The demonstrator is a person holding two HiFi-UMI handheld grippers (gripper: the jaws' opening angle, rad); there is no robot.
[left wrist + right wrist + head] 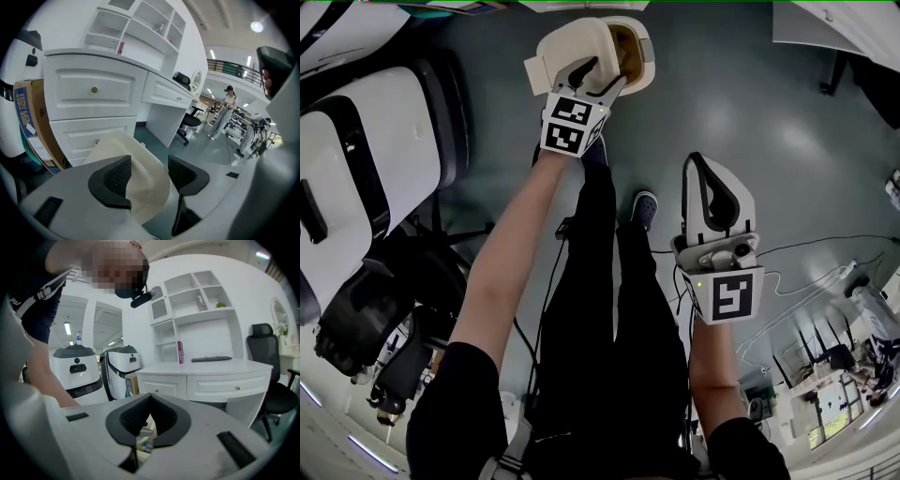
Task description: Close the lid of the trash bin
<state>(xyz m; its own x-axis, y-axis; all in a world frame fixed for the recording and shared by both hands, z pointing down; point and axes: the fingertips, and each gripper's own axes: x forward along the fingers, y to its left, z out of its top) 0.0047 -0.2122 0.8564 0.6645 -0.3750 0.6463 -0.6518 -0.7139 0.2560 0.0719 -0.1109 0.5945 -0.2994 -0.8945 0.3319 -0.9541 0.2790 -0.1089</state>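
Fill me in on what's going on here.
A person is working with a gripper in each hand. The left gripper is stretched out over a trash bin on the floor, with the bin's cream lid between its jaws, apparently gripped. The lid is raised and the bin is open. The right gripper is held back near the person's body, jaws together and empty.
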